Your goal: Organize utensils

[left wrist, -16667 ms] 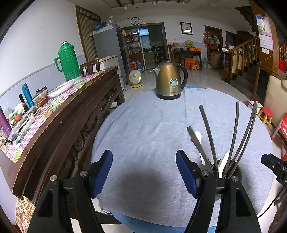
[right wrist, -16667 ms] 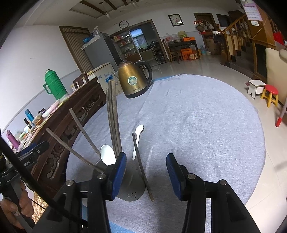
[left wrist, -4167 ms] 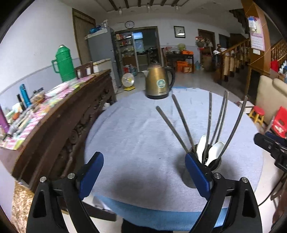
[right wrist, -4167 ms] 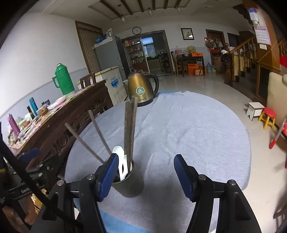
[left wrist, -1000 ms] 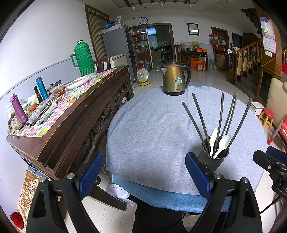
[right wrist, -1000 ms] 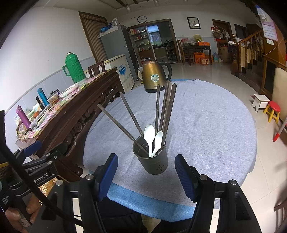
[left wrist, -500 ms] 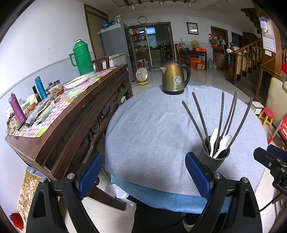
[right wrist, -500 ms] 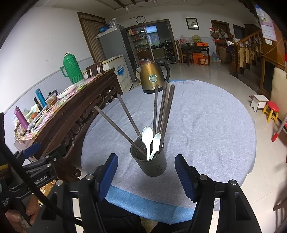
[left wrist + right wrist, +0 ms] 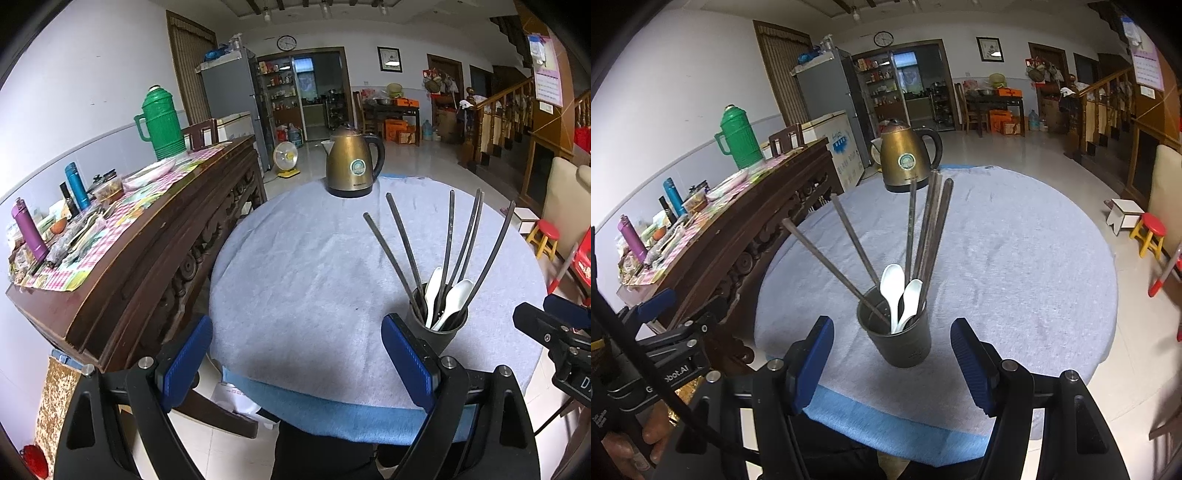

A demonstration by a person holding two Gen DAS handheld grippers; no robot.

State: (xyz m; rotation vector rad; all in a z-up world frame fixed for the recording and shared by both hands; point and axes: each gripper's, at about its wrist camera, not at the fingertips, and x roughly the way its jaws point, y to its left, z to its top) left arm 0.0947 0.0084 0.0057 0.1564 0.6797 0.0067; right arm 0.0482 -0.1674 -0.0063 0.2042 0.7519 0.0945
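A dark metal utensil cup (image 9: 905,341) stands near the front edge of the round table (image 9: 1015,258) covered in grey cloth. It holds several dark chopsticks (image 9: 932,229) and two white spoons (image 9: 892,286). The cup also shows in the left wrist view (image 9: 439,328) with the chopsticks (image 9: 448,236) fanned out. My right gripper (image 9: 892,363) is open and empty, held back from the table's front edge with the cup straight ahead. My left gripper (image 9: 295,360) is open and empty, to the left of the cup and off the table edge.
A brass electric kettle (image 9: 352,166) stands at the far side of the table. A dark carved wooden sideboard (image 9: 147,236) runs along the left, carrying a green thermos (image 9: 160,123) and bottles. A red stool (image 9: 1152,230) stands on the floor at right.
Both grippers have pulled back a little further from the table. The cup with all its utensils stands untouched.
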